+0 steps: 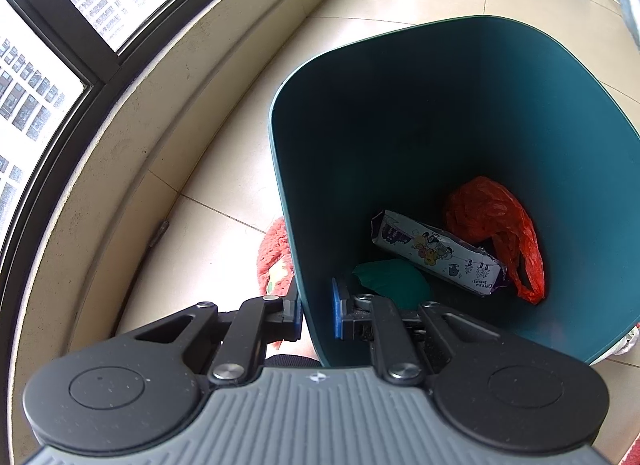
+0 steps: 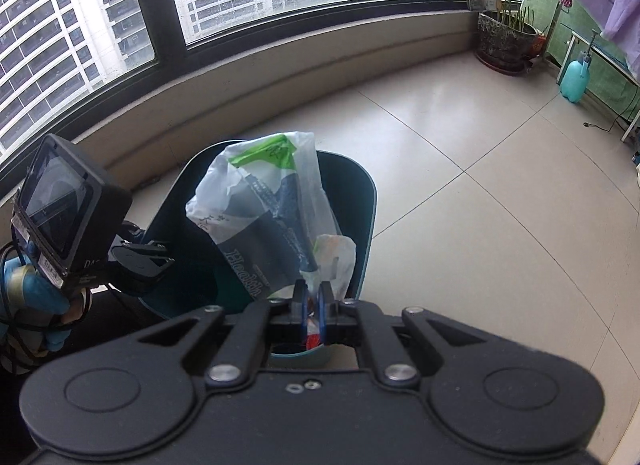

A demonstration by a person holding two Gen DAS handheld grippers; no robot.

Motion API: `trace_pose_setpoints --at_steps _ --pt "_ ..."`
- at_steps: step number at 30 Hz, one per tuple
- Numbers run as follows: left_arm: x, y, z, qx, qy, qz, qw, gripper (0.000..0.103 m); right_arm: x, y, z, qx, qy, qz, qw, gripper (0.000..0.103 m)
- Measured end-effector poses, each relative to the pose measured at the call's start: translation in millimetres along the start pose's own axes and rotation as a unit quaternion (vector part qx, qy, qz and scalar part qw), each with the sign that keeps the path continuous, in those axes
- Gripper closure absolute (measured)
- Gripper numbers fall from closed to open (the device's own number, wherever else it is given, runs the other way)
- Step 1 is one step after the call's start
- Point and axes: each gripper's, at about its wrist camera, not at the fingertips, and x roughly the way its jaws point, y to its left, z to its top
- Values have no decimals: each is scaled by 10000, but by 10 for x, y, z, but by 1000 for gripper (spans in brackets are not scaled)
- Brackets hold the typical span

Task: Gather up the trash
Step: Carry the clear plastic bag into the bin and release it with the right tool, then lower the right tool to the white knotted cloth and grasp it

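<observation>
One teal bin [image 1: 460,105], three bits of trash inside: orange bag [image 1: 496,221], printed packet [image 1: 436,253], green scrap [image 1: 392,283]. One plastic bag [image 2: 272,217], one plant pot [image 2: 504,41].

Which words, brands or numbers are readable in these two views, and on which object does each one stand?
"Health": white letters on the dark print of the plastic bag held by the right gripper.
Green strip on the same bag: handwritten characters, not readable.
White cartoon wrapper inside the bin: small print, too blurred to read.
Label on the left gripper's camera housing: too small to read.
</observation>
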Motion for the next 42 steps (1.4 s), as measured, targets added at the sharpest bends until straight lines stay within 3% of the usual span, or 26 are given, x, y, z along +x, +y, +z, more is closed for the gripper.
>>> trace_pose_setpoints --at_steps 7,17,23,30,42 --pt "11 48 -6 -11 -1 -123 9999 90 590 324 186 -145 477 -194 9986 99" --pt "29 81 -19 8 12 -221 9998 90 1301 363 235 -112 1174 -338 9924 99" --pt "38 102 -12 -7 19 -257 9997 90 1438 322 225 -69 1220 -351 9919 86" --pt "38 103 -12 -13 21 -254 9997 90 1199 239 165 -4 988 -55 9951 75" --pt "44 53 -15 -19 39 -160 9999 90 297 -144 -1 344 307 449 9979 65"
